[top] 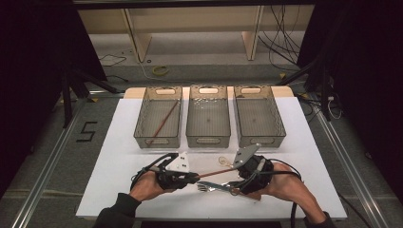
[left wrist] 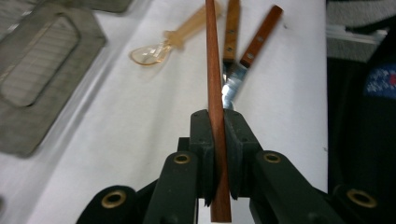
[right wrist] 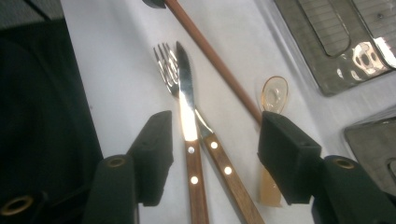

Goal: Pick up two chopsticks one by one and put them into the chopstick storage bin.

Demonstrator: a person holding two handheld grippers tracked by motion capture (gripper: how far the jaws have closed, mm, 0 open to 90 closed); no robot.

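White table (top: 119, 156), three grey bins (top: 208, 116), dim room, perhaps shelving behind

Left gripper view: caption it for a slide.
Left gripper clamps a brown chopstick above knife, fork and amber spoon.

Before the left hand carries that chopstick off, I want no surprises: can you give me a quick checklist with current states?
1. Left gripper shut on the chopstick: ok.
2. Right gripper open, pads off the chopstick: ok.
3. Knife and fork lying loose on the table: ok.
4. Amber spoon apart from the chopstick: cannot tell.
5. Left bin has room beside the chopstick inside it: ok.
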